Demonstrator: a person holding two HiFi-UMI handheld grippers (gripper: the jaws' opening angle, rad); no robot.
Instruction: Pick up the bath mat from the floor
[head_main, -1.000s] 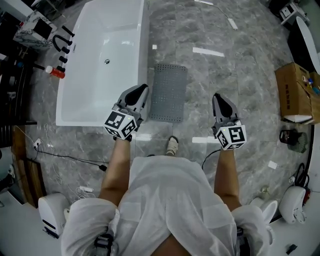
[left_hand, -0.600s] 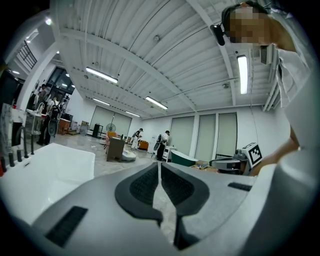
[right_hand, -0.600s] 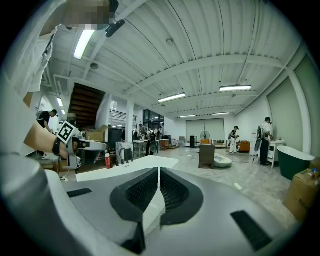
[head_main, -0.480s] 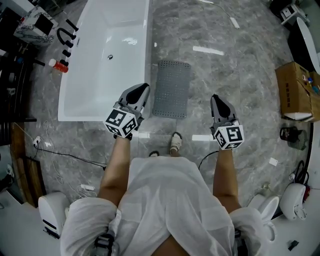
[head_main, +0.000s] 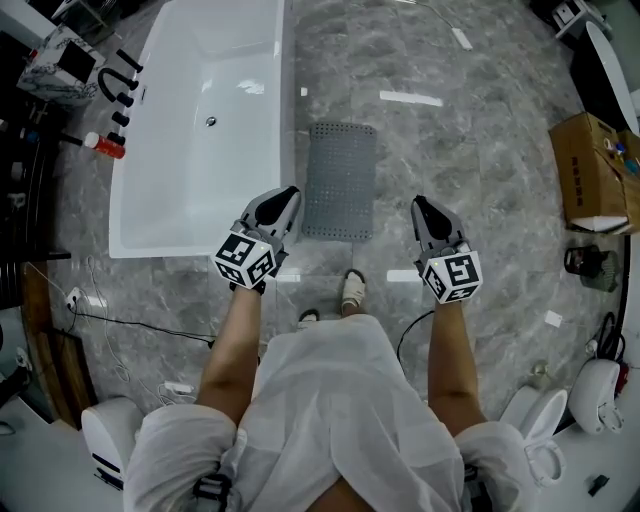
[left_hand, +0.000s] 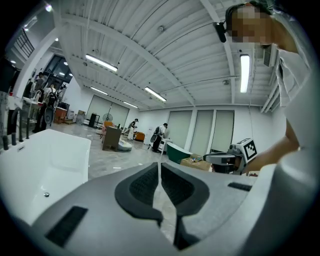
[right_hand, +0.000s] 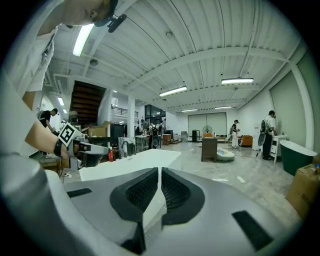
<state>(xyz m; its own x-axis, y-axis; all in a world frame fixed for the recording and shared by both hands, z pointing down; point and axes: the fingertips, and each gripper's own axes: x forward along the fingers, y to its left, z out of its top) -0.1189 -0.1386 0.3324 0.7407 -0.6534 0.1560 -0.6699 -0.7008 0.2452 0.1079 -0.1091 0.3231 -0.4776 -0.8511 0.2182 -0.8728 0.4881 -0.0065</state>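
Out on the marble floor (head_main: 480, 160) the mat (head_main: 340, 180) is lying flat, its left edge just beside the tub (head_main: 200, 130), open floor stretching right toward a box (head_main: 590, 170), while the left gripper (head_main: 288, 192) and right gripper (head_main: 418, 203) are hovering above its near end, jaws together, holding nothing.

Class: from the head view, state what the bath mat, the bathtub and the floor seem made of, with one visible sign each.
Bath mat: probably rubber or soft plastic, matt grey, with a regular grid of small dots.
Bathtub: acrylic or glazed ceramic, glossy white with light glints.
Floor: polished grey veined tiles with bright reflections; real marble or print, cannot tell.
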